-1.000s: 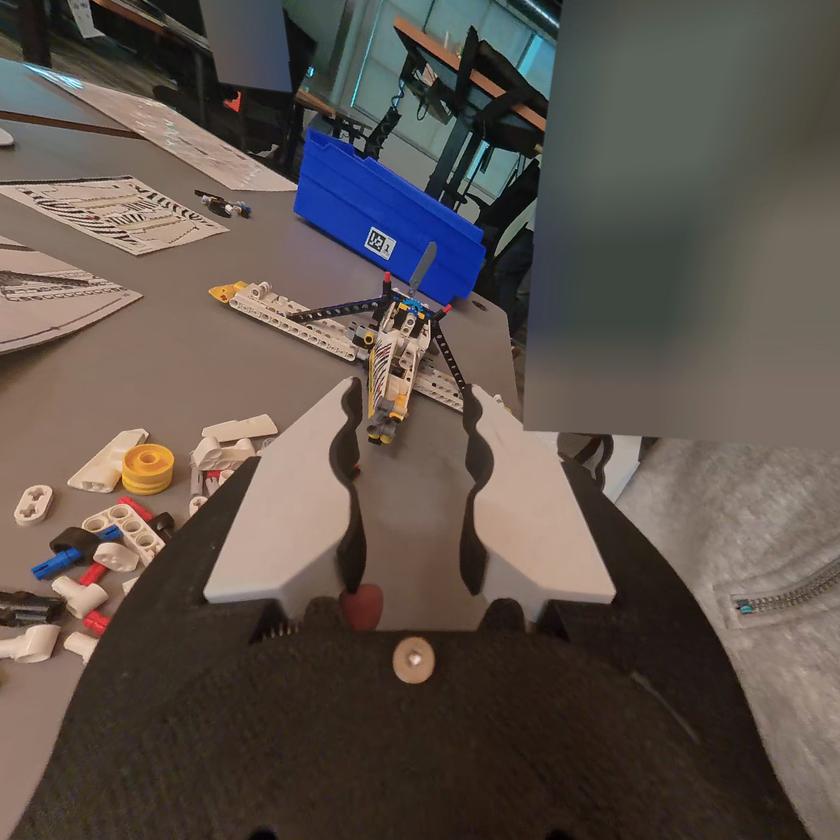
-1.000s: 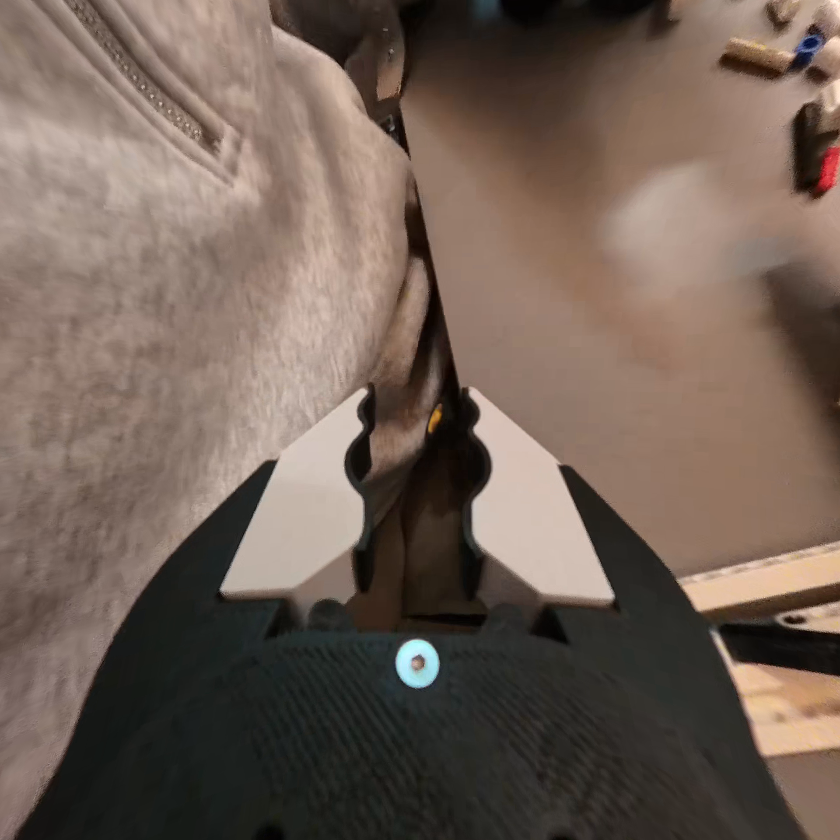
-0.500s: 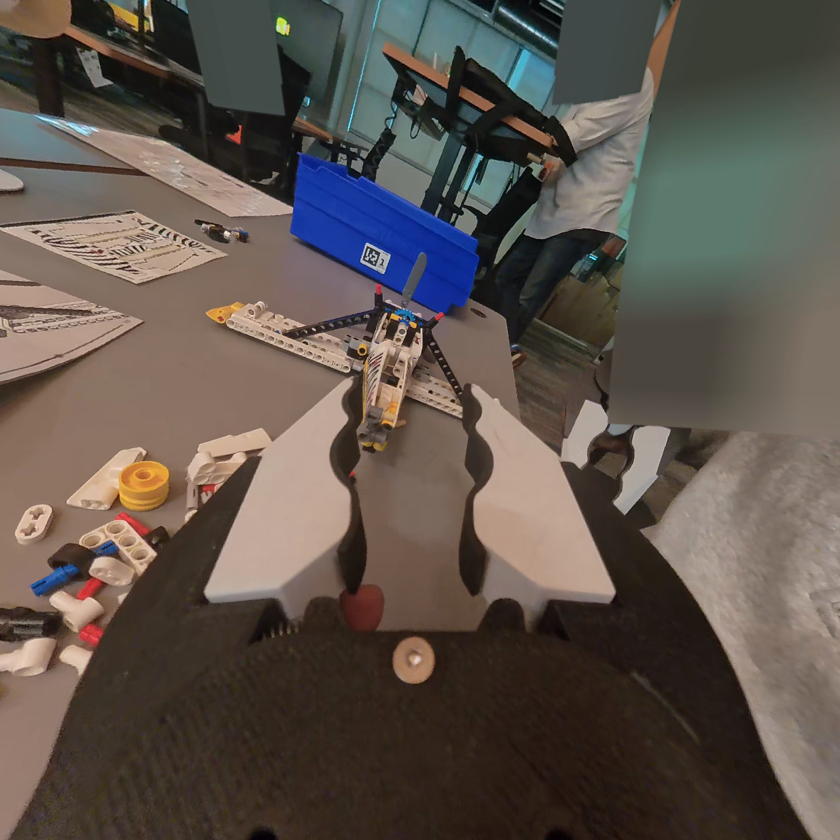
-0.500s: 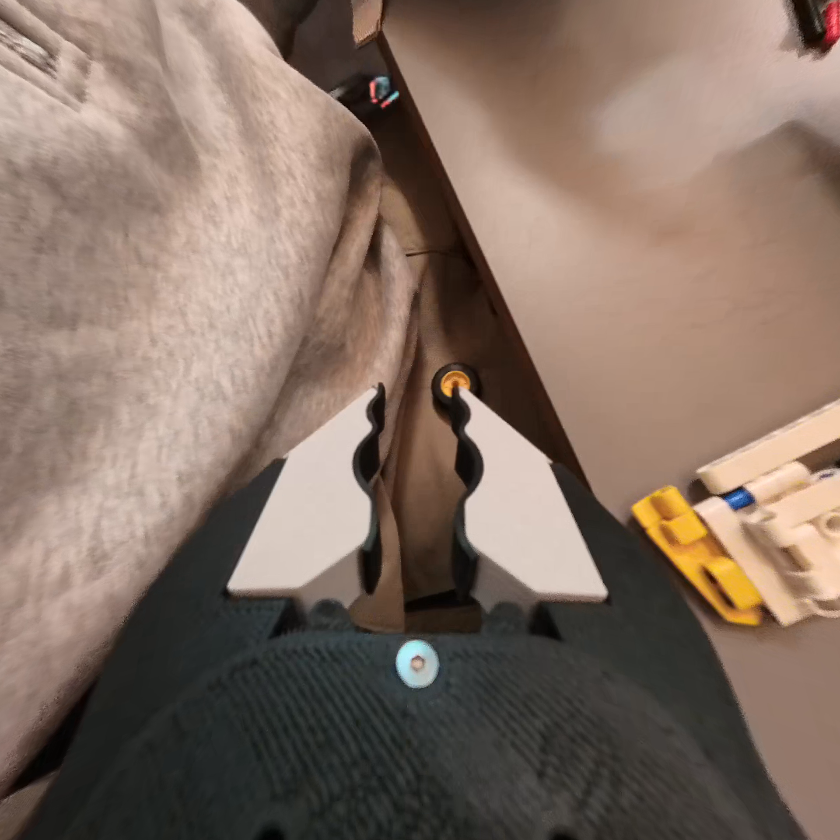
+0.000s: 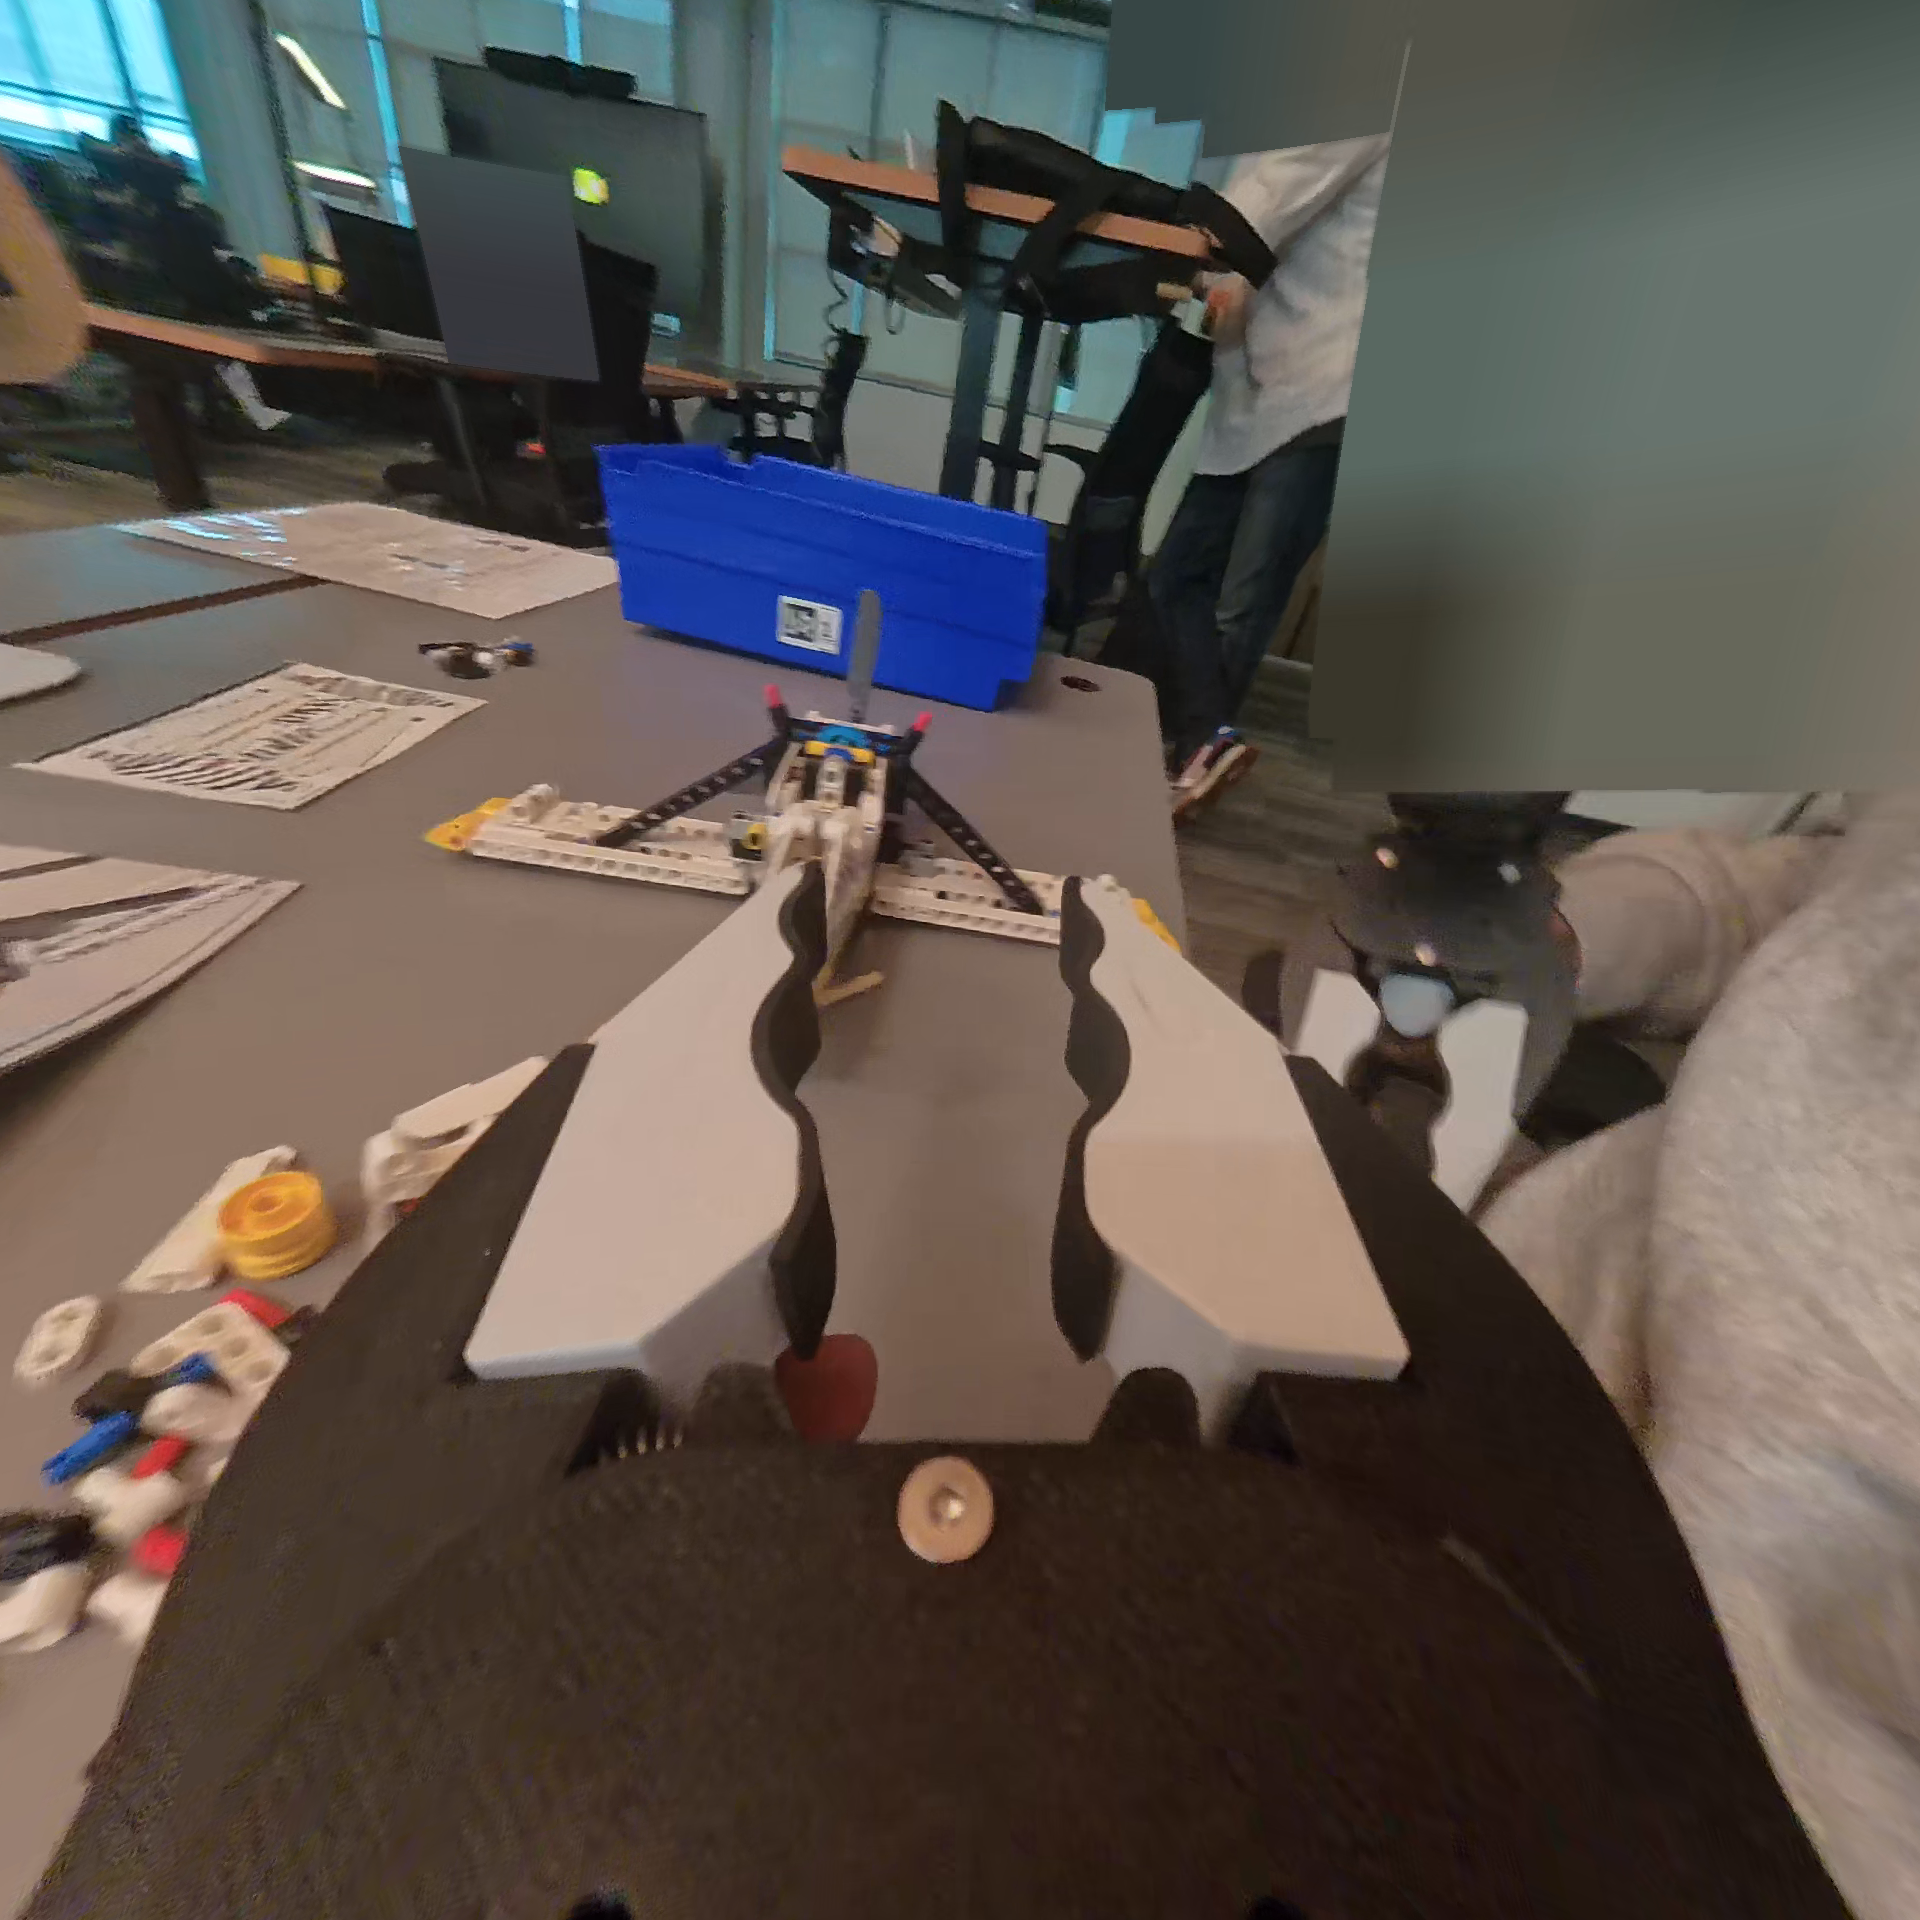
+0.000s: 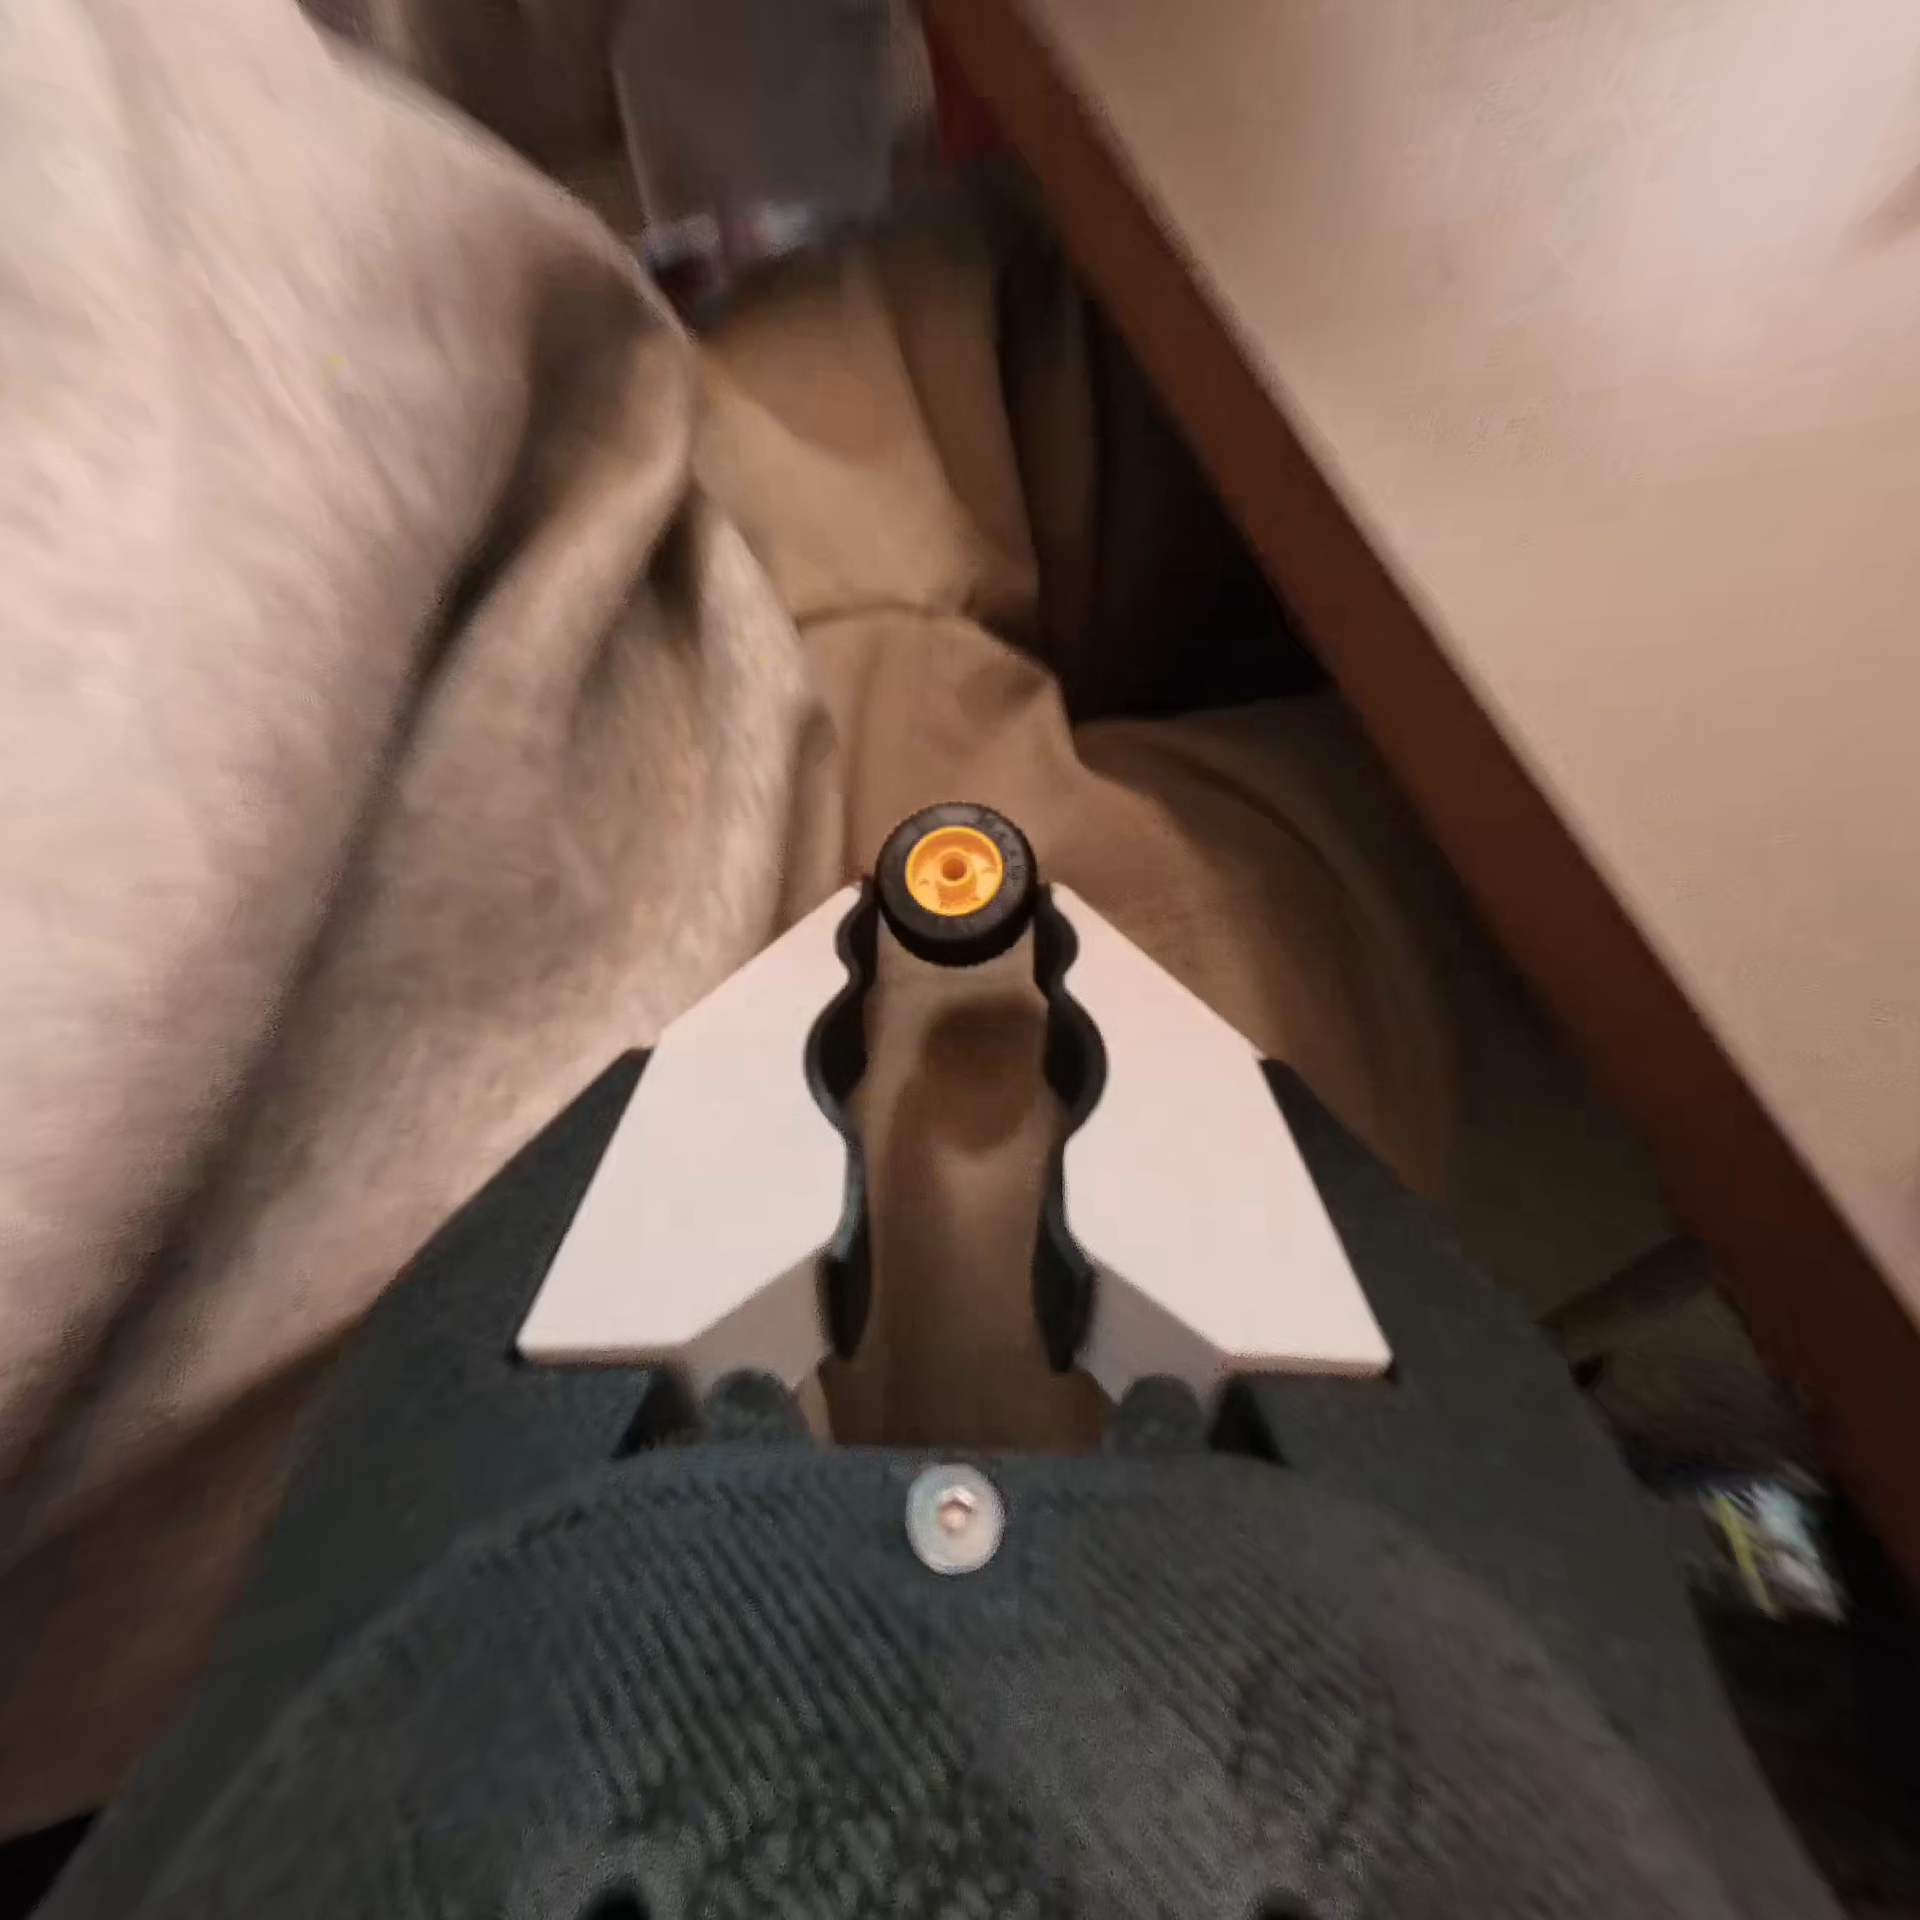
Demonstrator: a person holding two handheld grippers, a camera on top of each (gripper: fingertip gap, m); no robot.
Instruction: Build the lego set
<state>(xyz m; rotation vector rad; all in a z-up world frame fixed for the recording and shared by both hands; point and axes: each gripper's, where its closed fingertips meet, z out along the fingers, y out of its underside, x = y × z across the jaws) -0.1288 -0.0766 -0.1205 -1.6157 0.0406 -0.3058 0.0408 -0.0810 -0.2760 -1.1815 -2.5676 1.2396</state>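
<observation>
Left gripper (image 5: 930,904) now lower and flatter over the table (image 5: 436,977), fingers spread wide, holding nothing. Half-built plane (image 5: 821,831) dead ahead of the fingertips, nearer than a second ago. Loose parts (image 5: 187,1340) off to the left finger's side. Right gripper (image 6: 951,904) down below the table edge (image 6: 1299,582), tips framing a small black wheel with yellow hub (image 6: 954,871), only glimpsed before; gripped or merely touched, cannot tell.

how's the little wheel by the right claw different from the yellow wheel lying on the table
The little wheel wears a black tyre around its yellow hub; the yellow wheel is a bare rim. The little wheel sits off the table, on the person's lap, at the right claw tips; the yellow wheel rests on the table among loose pieces, clear of the left claw. The little wheel faces its camera hub-on; the yellow wheel is tilted. Both hubs are yellow.
</observation>
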